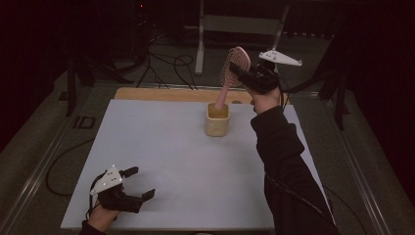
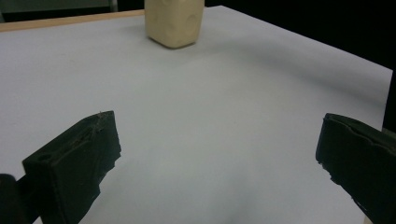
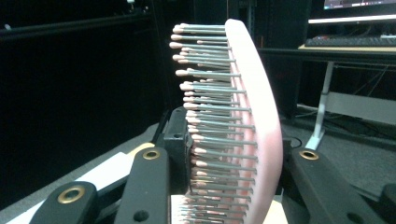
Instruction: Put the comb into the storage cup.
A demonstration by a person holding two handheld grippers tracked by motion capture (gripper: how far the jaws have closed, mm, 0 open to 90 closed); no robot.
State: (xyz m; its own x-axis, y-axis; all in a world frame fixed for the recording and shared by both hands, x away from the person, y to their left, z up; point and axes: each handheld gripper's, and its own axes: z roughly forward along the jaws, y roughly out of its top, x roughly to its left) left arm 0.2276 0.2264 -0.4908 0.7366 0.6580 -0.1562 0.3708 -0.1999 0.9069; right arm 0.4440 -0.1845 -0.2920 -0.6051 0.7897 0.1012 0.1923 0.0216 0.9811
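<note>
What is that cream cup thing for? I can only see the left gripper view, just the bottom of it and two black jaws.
Observer: From the high view, the cup has a pink hairbrush going into it, handle first.
Operator: Who is holding the brush?
Observer: The right gripper is shut on the brush head, up above the cup.
Operator: Which way do the bristles point?
Observer: In the right gripper view the bristles stick out to the left, with one black jaw pressed on them and the other on the smooth pink back.
Operator: And where is my gripper?
Observer: Your left gripper sits open near the front left corner of the white table, far from the cup.
</note>
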